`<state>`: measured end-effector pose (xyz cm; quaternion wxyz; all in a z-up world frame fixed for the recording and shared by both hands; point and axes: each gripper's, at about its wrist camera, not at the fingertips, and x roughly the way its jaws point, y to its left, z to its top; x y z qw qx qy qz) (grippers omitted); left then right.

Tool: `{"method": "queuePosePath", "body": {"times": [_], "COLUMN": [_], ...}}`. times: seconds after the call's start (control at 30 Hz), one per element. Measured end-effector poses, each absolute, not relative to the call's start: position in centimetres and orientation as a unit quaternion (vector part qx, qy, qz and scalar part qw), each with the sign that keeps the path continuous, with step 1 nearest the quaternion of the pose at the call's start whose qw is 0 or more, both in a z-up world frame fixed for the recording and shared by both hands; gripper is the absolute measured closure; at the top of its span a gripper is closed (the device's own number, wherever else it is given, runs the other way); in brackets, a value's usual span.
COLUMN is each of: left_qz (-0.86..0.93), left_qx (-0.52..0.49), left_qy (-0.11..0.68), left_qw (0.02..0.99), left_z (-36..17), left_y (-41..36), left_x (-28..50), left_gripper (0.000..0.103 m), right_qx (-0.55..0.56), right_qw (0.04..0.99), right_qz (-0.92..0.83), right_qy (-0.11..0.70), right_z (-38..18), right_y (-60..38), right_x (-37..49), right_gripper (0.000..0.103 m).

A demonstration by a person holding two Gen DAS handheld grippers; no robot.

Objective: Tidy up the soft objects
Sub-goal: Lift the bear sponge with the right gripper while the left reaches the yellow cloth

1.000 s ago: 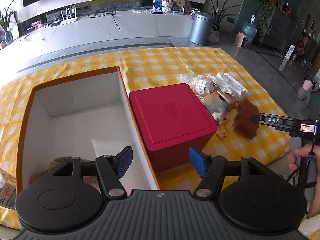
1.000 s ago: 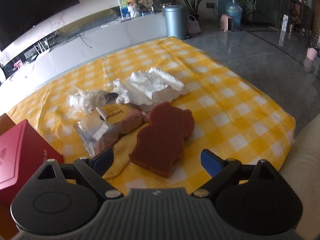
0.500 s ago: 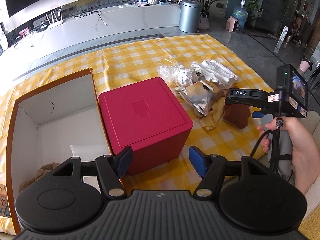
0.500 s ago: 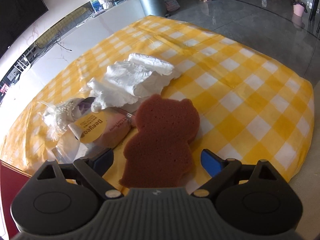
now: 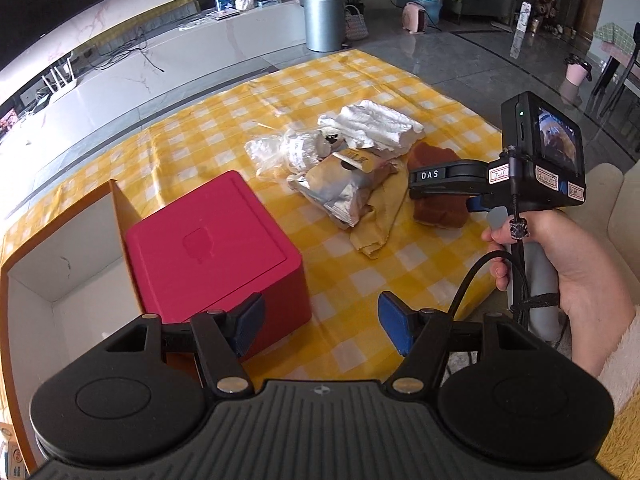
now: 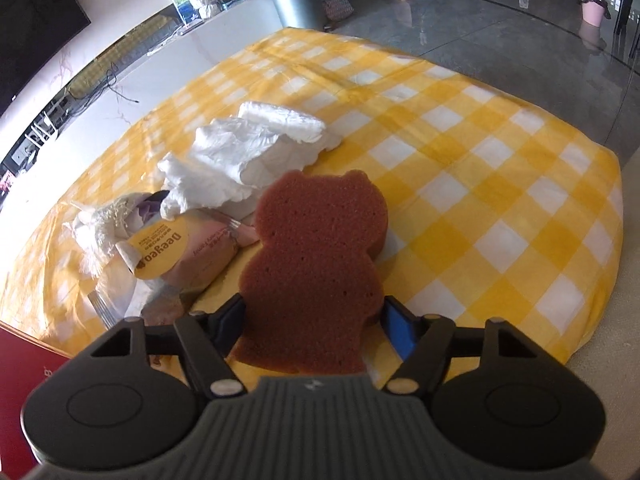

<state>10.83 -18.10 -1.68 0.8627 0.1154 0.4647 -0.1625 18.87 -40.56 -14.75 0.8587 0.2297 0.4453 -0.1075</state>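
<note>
**Right gripper closing around the sponge**

Since the earlier frames the right gripper (image 6: 314, 322) has dropped over the brown bear-shaped sponge (image 6: 316, 264), and its jaws have just been closing with the sponge's lower half between them. Both pads now sit at the sponge's edges; whether they press yet I cannot tell, and the foam shows no clear squeeze. The left-wrist view has swung rightward, so less of the box and more of the pile is in frame.

Left to right, left-wrist view:
- White-lined cardboard box (image 5: 76, 264), open, at the far left edge of the bench.
- Red box (image 5: 212, 248), lid on, touching the cardboard box's wall.
- Left gripper (image 5: 320, 324), jaws wide apart, nothing between them, hovering over the yellow checked cloth (image 5: 200, 128) just beside the red box.
- Pile of soft items: clear bag (image 5: 288, 150), silver wipes packet (image 5: 340, 184), white crumpled cloth (image 5: 376, 130), yellow rag (image 5: 380, 216).
- Sponge, near right corner, lying flat on the cloth and touching the packet and rag.
- Right hand (image 5: 560, 256) on the gripper handle.

Risks, as judged:
- Foam is compliant; a light pinch on the narrow lower half could let it fold or slip out on lifting.
- The left pad sits close to the rag and packet, so it may snag one and drag it along.
- The red box is closed, so the open box looks like the only ready destination.
</note>
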Motion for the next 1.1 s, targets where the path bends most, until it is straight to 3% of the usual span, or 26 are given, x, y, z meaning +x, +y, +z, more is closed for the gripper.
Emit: {"method": "queuePosePath", "body": {"times": [0.3, 0.43, 0.53, 0.77, 1.1], "left_qz": [-0.22, -0.228, -0.221, -0.167, -0.169], "left_qx": [0.084, 0.033, 0.049, 0.108, 0.114], "left_qy": [0.492, 0.524, 0.545, 0.53, 0.486], "left_qw": [0.838, 0.82, 0.807, 0.824, 0.85], "left_z": [-6.5, -8.9, -10.6, -13.3, -15.3], "left_y": [-23.0, -23.8, -24.9, -26.7, -27.6], "left_x": [15.5, 17.8, 19.0, 21.3, 22.0], "left_gripper": [0.031, 0.027, 0.024, 0.024, 0.025], "right_qx": [0.277, 0.292, 0.302, 0.32, 0.329], "right_qw": [0.862, 0.862, 0.858, 0.86, 0.857], "right_qz": [-0.134, -0.152, -0.156, -0.156, -0.166], "right_qy": [0.402, 0.384, 0.384, 0.367, 0.359], "right_z": [-13.9, -13.7, -13.9, -13.5, -13.6], "right_y": [-43.3, -44.6, -45.2, -45.7, -46.3], "right_x": [17.0, 16.2, 16.0, 15.3, 14.9], "right_gripper": [0.032, 0.032, 0.032, 0.032, 0.032]}}
